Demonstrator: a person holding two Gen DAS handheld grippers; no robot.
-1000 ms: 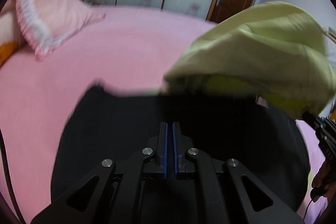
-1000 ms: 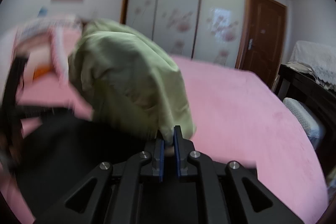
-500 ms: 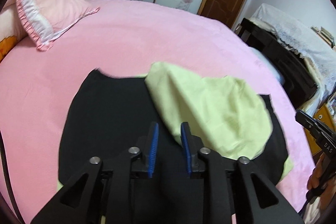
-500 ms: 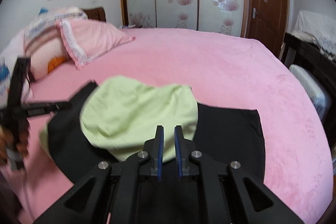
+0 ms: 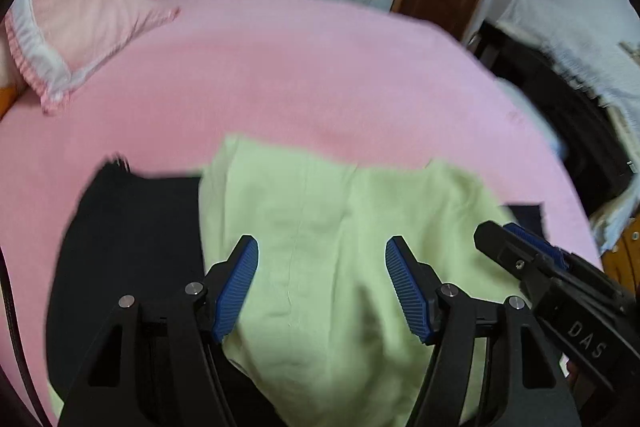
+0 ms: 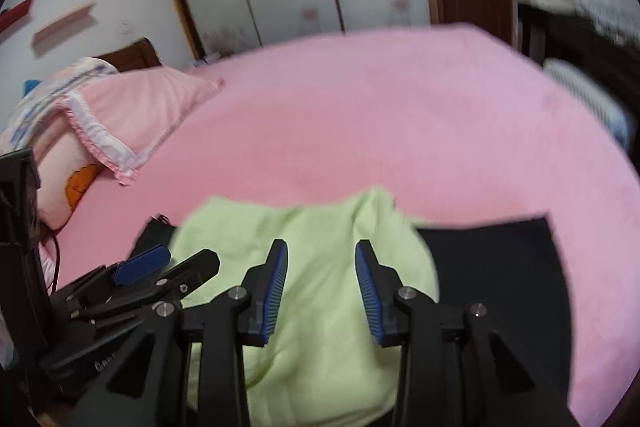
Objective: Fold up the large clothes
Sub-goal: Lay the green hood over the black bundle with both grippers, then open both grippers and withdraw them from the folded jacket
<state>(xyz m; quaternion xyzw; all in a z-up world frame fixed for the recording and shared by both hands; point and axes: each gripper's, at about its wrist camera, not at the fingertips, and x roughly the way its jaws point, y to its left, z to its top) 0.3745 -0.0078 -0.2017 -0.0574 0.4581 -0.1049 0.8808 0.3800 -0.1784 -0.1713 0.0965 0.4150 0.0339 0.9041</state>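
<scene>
Left wrist view: the black garment (image 5: 132, 247) is seen at 9 o'clock of the left gripper (image 5: 322, 287), spread flat on the pink bed (image 5: 304, 75). The light green garment (image 5: 320, 227) is laid over it, from 12 o'clock down through the gap between the blue pads (image 5: 236, 291). The jaws have just been opening and are spread wide; the green cloth lies beneath them, not pinched. The gripper is pitched steeply down toward the bed. The right gripper (image 5: 520, 247) is seen at 3 o'clock.

Right wrist view: the left gripper (image 6: 160, 267) is noted at 9 o'clock. The right gripper (image 6: 321, 283) is angled down over the green cloth, jaws just opened, parted, nothing clamped. Black cloth is exposed at 3 o'clock. A pink pillow (image 6: 132, 115) lies at 10 o'clock.
</scene>
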